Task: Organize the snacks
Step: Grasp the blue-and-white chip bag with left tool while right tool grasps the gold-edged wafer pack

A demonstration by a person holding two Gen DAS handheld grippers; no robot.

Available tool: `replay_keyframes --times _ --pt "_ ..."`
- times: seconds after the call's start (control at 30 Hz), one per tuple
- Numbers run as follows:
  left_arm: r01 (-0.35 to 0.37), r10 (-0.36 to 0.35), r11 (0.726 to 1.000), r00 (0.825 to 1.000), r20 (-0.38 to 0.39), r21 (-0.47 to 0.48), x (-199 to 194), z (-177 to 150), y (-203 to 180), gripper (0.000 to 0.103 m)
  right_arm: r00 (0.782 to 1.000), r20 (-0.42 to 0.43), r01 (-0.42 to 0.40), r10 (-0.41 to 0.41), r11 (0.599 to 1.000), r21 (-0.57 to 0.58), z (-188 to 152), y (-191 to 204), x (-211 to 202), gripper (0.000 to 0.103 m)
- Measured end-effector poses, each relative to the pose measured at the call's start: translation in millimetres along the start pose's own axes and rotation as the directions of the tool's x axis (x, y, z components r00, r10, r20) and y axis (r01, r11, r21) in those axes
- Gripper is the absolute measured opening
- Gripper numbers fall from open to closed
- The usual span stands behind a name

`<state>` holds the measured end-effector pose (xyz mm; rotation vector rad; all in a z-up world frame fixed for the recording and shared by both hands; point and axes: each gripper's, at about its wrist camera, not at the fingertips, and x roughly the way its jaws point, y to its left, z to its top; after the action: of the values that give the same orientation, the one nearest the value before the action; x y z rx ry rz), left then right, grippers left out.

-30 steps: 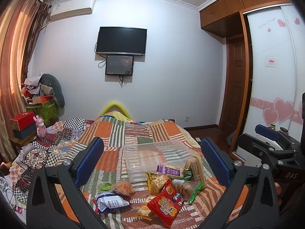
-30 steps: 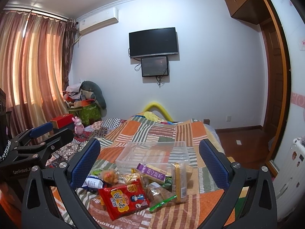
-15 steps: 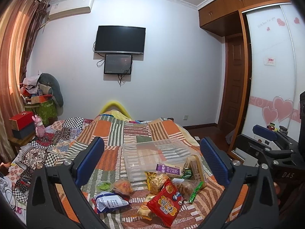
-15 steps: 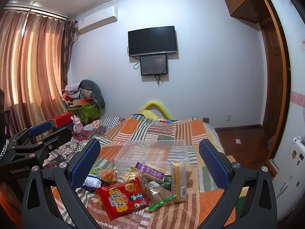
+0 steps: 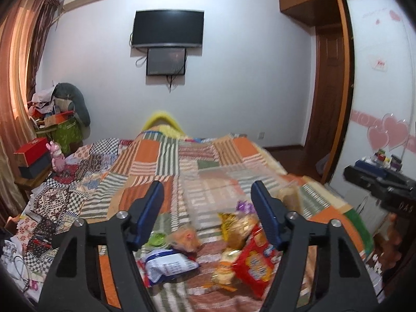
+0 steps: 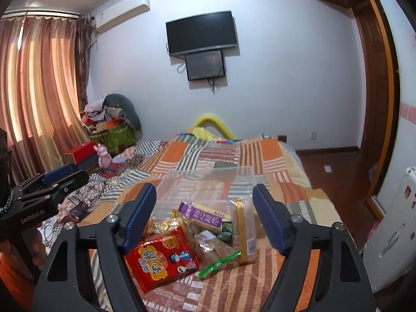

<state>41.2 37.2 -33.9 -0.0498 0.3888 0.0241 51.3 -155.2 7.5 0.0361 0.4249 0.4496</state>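
The snack pile, with a red snack bag (image 6: 161, 257) at its front, is heaped on the patchwork quilt (image 6: 262, 153) just in front of the clear plastic box (image 6: 208, 182). The left gripper (image 5: 208, 205) and the right gripper (image 6: 204, 205) are held above the pile, each with its fingers spread and nothing between them.

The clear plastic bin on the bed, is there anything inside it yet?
The clear plastic bin looks empty; only the striped quilt shows through it. The snacks lie in front, including the red snack bag. Its near wall is partly hidden by the purple package.
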Motion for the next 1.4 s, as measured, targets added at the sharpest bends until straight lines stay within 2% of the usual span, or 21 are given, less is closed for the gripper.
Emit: replay_keyframes --times 0.3,0.37,0.47,0.53,0.6,0.73,0.8,0.9,1.13,1.33,1.4 --pt "-0.035 0.039 0.999 0.989 -0.143 0.025 50 -24 45 0.062 0.990 -0.143 0.012 -0.005 0.999 0.045 -18 -26 37 0.054" --pt "-0.044 0.050 0.998 0.981 -0.186 0.035 64 -35 51 0.062 0.984 -0.179 0.021 -0.011 0.998 0.058 -24 -32 46 0.053" --pt "-0.022 0.027 1.000 0.963 -0.266 0.020 82 -54 61 0.063 0.975 -0.221 0.038 -0.022 0.997 0.068 -31 -40 57 0.053" --pt "-0.026 0.029 1.000 0.950 -0.312 0.012 93 -67 66 0.066 0.967 -0.253 0.048 -0.028 0.996 0.072 -36 -43 65 0.053" --pt "-0.035 0.033 0.999 0.940 -0.340 0.001 101 -76 68 0.079 0.960 -0.278 0.052 -0.029 0.996 0.076 -37 -45 71 0.053" --pt "-0.030 0.010 0.998 0.921 -0.389 -0.046 116 -90 75 0.088 0.945 -0.325 0.059 -0.029 0.995 0.081 -43 -50 88 0.053" --pt "-0.035 0.009 0.998 0.913 -0.408 -0.056 121 -95 77 0.095 0.939 -0.344 0.055 -0.021 0.994 0.089 -46 -54 95 0.053" --pt "-0.040 -0.002 0.995 0.904 -0.428 -0.089 129 -104 82 0.100 0.929 -0.370 0.062 -0.024 0.994 0.092 -51 -57 105 0.053" --pt "-0.016 -0.061 0.988 0.876 -0.478 -0.155 144 -119 88 0.101 0.909 -0.417 0.055 -0.007 0.993 0.104 -57 -61 121 0.053" --pt "-0.007 -0.065 0.989 0.878 -0.474 -0.148 144 -121 84 0.102 0.899 -0.438 0.055 0.003 0.991 0.119 -60 -63 130 0.053" --pt "-0.004 -0.064 0.990 0.877 -0.476 -0.140 143 -122 84 0.102 0.896 -0.444 0.051 0.010 0.991 0.125 -61 -63 131 0.050"
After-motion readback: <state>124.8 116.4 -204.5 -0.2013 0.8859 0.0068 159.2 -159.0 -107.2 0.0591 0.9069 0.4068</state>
